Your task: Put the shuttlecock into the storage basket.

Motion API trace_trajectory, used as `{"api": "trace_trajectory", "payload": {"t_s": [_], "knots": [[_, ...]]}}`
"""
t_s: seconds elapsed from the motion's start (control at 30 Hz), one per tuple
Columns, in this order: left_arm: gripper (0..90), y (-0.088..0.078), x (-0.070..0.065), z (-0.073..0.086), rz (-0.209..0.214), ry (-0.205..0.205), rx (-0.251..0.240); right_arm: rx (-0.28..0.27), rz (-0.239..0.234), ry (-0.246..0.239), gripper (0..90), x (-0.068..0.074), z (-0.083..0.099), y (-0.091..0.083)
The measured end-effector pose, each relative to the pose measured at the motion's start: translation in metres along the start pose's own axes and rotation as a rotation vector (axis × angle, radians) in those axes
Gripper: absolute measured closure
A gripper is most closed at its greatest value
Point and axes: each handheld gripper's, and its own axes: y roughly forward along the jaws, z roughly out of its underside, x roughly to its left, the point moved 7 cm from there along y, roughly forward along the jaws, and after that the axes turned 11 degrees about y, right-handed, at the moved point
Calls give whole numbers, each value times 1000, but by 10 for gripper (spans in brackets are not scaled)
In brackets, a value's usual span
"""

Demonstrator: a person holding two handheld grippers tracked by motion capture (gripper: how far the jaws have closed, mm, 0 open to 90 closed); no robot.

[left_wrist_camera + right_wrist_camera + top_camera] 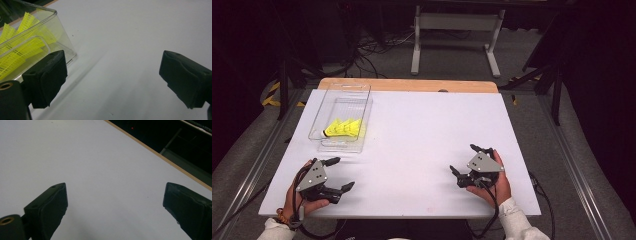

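Nearest the high camera, the left tool [337, 174] and the right tool [466, 163] rest low at about 7 and 5 o'clock on the white table [422, 130], each held in a hand with its jaws spread wide and nothing between them, likely a ready stance. The yellow shuttlecocks [343, 128] lie on their sides inside the clear plastic box [362, 100] at about 10 o'clock, corralled by its walls. The left tool sits just beside the box's near corner [71, 53], well placed to reach in; the right tool is well apart from it.
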Motion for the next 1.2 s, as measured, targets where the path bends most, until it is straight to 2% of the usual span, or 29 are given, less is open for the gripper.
{"api": "trace_trajectory", "payload": {"t_s": [0.13,0.2,0.3,0.4,0.67,0.97,1.2], "knots": [[85,-1,0,0,-4,1,-1,-4,16,12,61,-1,6,-4],[84,-2,1,-2,-12,3,-12,-29,28,15,61,-1,9,-8],[77,-3,3,-4,-29,-8,-32,-46,29,37,60,-1,13,-15],[68,-4,6,-8,-67,-7,-46,-37,24,26,59,0,15,-15],[46,-3,6,-9,-73,-18,-49,-28,8,14,59,5,16,-12],[45,-4,5,-10,-69,-7,-56,-15,20,4,59,8,16,-10],[45,-3,3,-13,-78,14,-63,-31,32,-9,60,12,13,-13]]}}
